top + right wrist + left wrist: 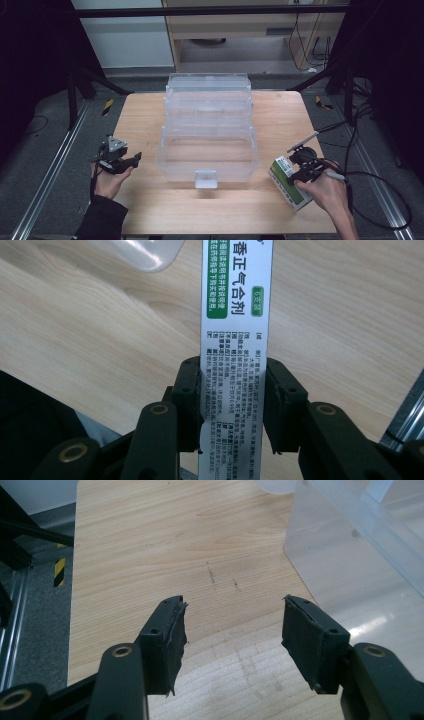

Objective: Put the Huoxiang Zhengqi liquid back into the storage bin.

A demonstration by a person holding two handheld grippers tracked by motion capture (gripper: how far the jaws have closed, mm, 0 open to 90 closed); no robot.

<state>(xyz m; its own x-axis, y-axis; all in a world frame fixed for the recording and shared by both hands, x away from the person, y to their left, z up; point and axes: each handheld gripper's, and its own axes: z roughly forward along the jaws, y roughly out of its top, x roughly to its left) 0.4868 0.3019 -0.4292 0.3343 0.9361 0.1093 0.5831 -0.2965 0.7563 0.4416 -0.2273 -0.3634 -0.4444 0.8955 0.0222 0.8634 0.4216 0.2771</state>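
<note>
The white-and-green box point(235, 340) bears Chinese print, including "正气合剂" and "6支装".

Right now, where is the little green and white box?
In the high view the green and white box sits near the table's front right corner, right of the clear plastic case, pinched between the right tongs.

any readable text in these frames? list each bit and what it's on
"香正气合剂", printed large down the white and green box clamped in the right gripper; the top of the line is cut off by the frame.
"6支装", in a green tag on the same face.
Fine print below and the white text in the green band: too small to read.
High view: the box's label is blurred.
Clear plastic case, wooden table, left gripper: no text.
</note>
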